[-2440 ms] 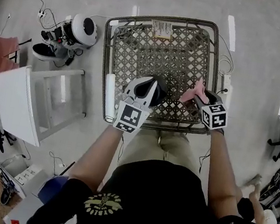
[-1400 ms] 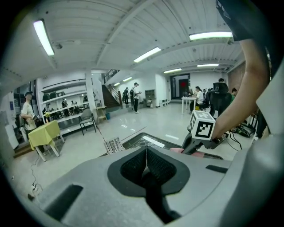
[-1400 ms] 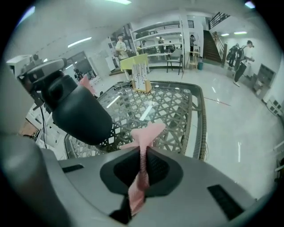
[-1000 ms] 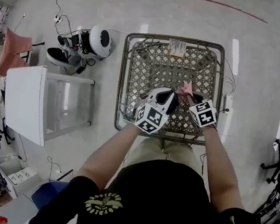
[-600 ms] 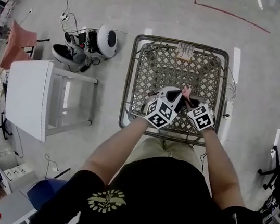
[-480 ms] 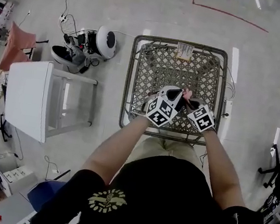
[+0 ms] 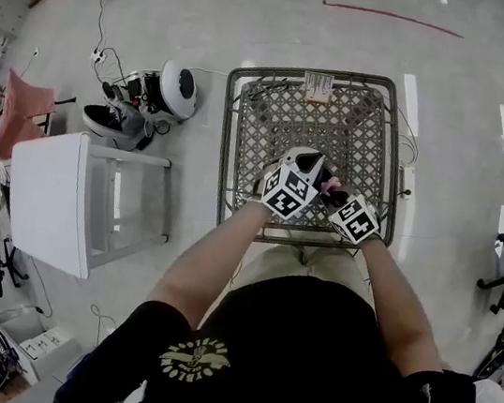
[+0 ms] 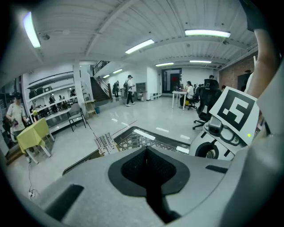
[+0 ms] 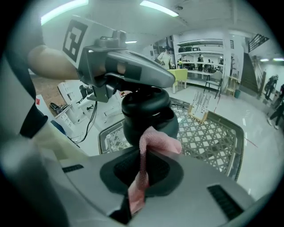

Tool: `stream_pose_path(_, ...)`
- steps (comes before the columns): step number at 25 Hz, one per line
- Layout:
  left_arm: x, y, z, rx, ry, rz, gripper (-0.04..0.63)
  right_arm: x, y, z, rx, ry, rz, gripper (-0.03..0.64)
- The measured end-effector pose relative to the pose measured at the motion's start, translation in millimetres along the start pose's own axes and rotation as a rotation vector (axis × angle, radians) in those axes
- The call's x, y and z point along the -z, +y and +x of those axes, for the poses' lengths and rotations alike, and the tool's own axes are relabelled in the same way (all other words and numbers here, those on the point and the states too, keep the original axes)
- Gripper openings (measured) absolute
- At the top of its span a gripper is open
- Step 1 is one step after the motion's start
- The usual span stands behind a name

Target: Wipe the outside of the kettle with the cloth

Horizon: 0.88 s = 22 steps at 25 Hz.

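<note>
Right gripper view: closest in, the right gripper (image 9: 141, 177) has its fingers clenched on the cloth (image 9: 150, 144). The cloth is a pink strip that rises from the slot between them and folds against the kettle (image 9: 146, 113) just beyond their tips. The kettle is black and round-bodied, and it stands upright with its long axis up and down (which way the spout points I cannot tell). Directly above it sits the left gripper (image 9: 164, 80), fingers clenched on the kettle's dark handle. In the left gripper view those fingers are drawn together on a narrow dark slot.

Below and beyond both pairs of fingers lies the worktop (image 9: 213, 133), an open woven lattice in a dark metal rim. In the head view a pale, glossy floor (image 7: 262, 17) spreads round it. Well apart to the left of the left fingers are a white side table (image 7: 48, 201) and a round white appliance (image 7: 177, 89) amid cables. Far beyond the fingers a red line (image 7: 386, 16) crosses the floor. Farthest off, the left gripper view shows a long strip-lit room with shelves, stairs, desks and people (image 8: 128, 88).
</note>
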<state>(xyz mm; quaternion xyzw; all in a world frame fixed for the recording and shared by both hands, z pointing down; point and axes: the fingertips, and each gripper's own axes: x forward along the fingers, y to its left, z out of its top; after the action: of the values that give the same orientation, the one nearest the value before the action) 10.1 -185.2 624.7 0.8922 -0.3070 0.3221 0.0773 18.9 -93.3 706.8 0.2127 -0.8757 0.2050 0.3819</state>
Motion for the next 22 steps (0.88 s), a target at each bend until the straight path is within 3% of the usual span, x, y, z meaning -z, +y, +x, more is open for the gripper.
stream_pose_path(10,2.2,-0.5,-4.2,0.006,0.005,0.044,0.008,-31.6,59.1,11.7,-0.066,-0.068,-0.022,0.018)
stream_pose_path(17,9.8,5.2,-21.4,-0.007,-0.045,-0.004,0.008,-24.0,57.7,17.0,-0.082,-0.033,-0.059,0.018)
stream_pose_path(22,11.0,-2.4,-22.5,-0.001,-0.069,0.011,0.008,1.3,36.0,15.4,-0.068,0.042,-0.055,0.018)
